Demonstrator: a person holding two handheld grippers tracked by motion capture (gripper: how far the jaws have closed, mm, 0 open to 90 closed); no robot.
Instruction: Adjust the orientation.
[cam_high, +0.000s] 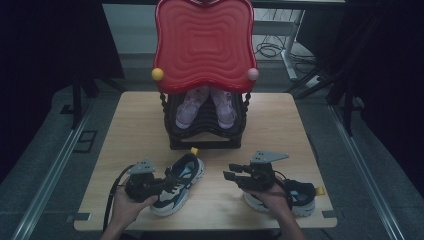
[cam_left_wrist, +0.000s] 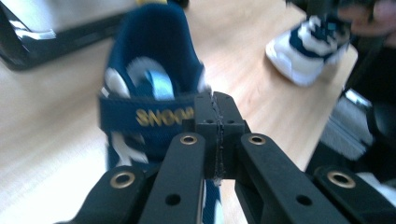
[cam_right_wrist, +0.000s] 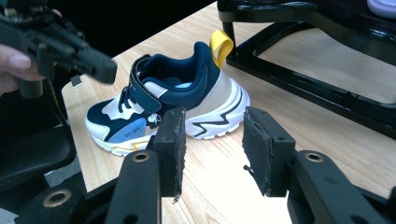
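Lying on the desk (cam_high: 135, 115) at six o'clock from the black rack (cam_high: 205, 135), a navy sneaker (cam_high: 181, 182) is pinched at its strap by the left claw (cam_left_wrist: 215, 109), while the right claw (cam_right_wrist: 212, 149) is held spread above a second sneaker (cam_high: 300, 197).

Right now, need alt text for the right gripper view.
Open right tool faces a navy-and-white sneaker with a yellow heel loop, standing on a wooden table. The left tool reaches in top left; a black rack base crosses behind.
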